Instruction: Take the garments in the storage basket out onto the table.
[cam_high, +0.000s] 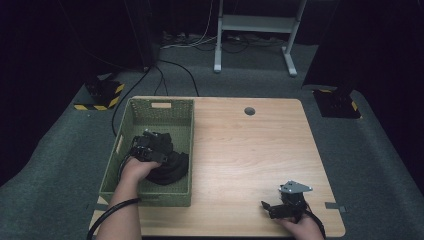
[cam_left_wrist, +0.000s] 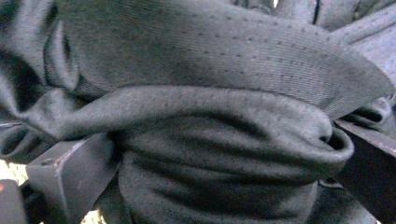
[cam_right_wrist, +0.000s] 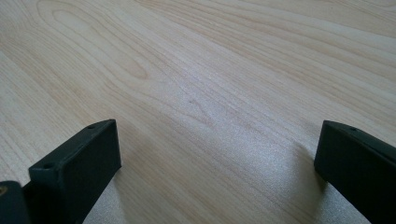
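High view first, from my seat at the far end of the link: at the left edge of the wooden counter (cam_high: 240, 150) sits a green woven basket (cam_high: 150, 110), and inside it, toward the near right corner, lies a crumpled black garment (cam_high: 172, 162). My left gripper (cam_high: 146, 148) is down in that basket, pressed into the top of the cloth, with the person's left hand (cam_high: 134, 169) behind it and a black cable trailing back along the forearm. Left gripper view puts me right against the garment (cam_left_wrist: 224, 140): dark knit fabric bunched in thick folds, one roll of it lying across between the two black fingers (cam_left_wrist: 65, 172), which stand wide apart on either side of it with cloth filling the gap; I cannot tell whether they are pressing on it. Further right, near the counter's front edge, my right gripper (cam_high: 272, 207) rests low over bare wood, grey plate on top, well apart from the basket. Right gripper view shows its fingers (cam_right_wrist: 79, 158) spread wide with nothing between them but wood grain.
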